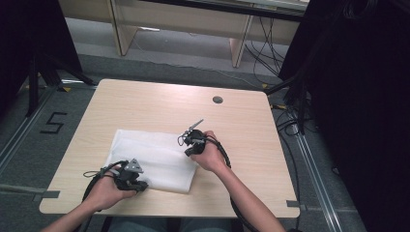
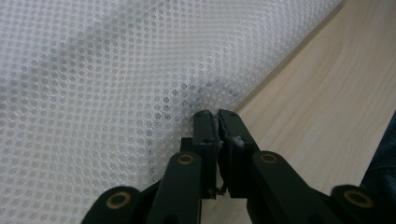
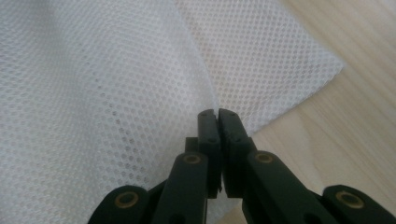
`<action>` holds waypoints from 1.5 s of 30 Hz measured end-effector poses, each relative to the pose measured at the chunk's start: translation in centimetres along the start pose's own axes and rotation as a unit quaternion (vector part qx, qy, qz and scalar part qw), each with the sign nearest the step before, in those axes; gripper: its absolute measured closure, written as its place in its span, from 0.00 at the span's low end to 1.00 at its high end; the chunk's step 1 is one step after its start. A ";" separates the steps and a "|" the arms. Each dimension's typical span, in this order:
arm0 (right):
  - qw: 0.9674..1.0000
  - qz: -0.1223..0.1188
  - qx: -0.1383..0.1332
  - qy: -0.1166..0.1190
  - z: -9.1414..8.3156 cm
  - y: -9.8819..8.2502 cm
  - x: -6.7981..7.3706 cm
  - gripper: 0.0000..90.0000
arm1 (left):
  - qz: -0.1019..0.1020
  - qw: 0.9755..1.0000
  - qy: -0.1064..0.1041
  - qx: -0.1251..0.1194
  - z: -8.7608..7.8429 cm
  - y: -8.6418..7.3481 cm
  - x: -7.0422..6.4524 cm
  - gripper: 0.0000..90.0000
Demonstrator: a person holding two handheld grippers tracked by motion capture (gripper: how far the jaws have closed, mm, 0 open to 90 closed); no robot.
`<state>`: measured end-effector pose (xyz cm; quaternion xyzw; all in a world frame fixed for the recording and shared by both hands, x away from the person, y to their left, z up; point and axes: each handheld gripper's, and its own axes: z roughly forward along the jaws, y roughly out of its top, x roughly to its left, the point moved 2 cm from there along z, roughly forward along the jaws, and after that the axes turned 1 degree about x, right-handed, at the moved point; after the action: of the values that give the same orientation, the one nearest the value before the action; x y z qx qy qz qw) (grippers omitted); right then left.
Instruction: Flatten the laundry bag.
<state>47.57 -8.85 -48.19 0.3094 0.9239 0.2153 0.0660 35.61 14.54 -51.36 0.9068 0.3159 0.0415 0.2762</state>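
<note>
Lying in the lower middle of the high view on the pale wooden surface (image 1: 159, 104): a white perforated mesh cloth (image 1: 154, 159). Left gripper (image 2: 216, 114) and right gripper (image 3: 217, 113) both clenched on its edges. Risking thin fabric slipping free or bunching under uneven pulling.

Bare table (image 1: 159, 104) beyond mesh cloth (image 1: 150, 154), unobstructed

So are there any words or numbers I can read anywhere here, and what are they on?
"5" - a big black number marked on the grey floor, left of the table.
The white mesh cloth has no writing on it.
The black hand-held grippers in both gripper views have no label to read.
</note>
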 end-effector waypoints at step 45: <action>0.989 -0.071 -0.131 0.016 -8.4 1.2 4.1 1.00 | -0.053 0.997 0.036 -0.043 2.7 4.1 2.1 0.99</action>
<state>42.81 -8.50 -40.11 0.2280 0.9082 0.3344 0.1070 40.18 11.89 -51.70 0.8738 0.3715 0.0729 0.3052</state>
